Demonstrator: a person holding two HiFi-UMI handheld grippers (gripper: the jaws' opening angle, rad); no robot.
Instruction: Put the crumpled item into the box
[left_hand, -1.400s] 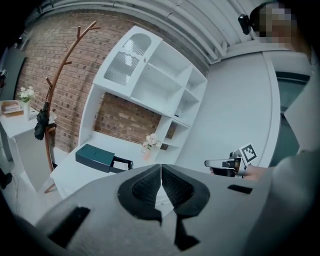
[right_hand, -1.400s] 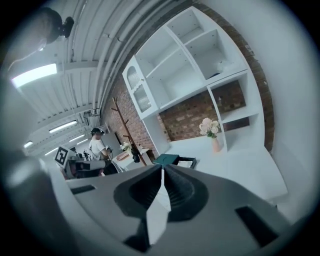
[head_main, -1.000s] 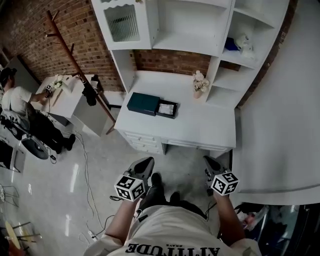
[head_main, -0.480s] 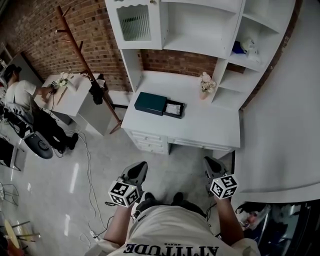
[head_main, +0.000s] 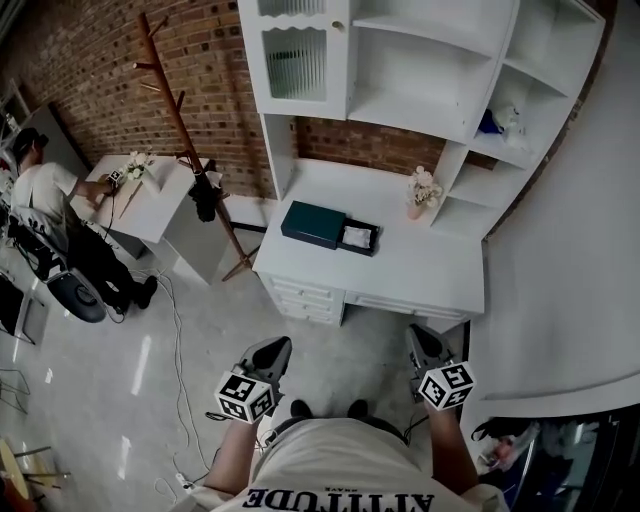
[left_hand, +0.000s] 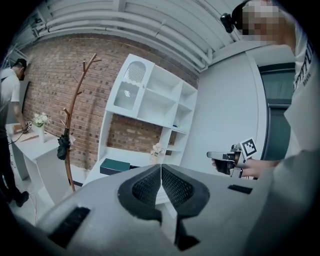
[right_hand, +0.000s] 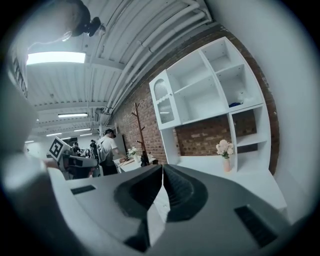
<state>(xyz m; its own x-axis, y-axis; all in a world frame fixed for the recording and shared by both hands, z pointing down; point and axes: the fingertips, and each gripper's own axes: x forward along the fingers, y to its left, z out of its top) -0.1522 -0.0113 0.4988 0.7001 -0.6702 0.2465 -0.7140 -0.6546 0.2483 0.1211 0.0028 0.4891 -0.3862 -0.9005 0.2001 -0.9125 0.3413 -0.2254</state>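
A dark green box (head_main: 313, 223) lies on the white desk (head_main: 420, 270), far ahead of both grippers. Right beside it sits an open black tray (head_main: 360, 237) with a crumpled white item (head_main: 358, 235) inside. My left gripper (head_main: 270, 352) hangs over the floor, well short of the desk, its jaws pressed together with nothing between them. My right gripper (head_main: 420, 343) is level with it, also shut and empty. The left gripper view shows shut jaws (left_hand: 161, 166), the green box (left_hand: 114, 166) and the right gripper (left_hand: 221, 155). The right gripper view shows shut jaws (right_hand: 162, 166).
A white shelf unit (head_main: 420, 70) rises over the desk, with a flower vase (head_main: 421, 190) at its right. A wooden coat rack (head_main: 190, 140) stands left of the desk. A person (head_main: 45, 195) works at another table far left. Cables (head_main: 180, 400) run across the floor.
The desk has shifted right and slightly down in the head view, showing more of the shelves. Both grippers have sunk lower in the frame and stay shut.
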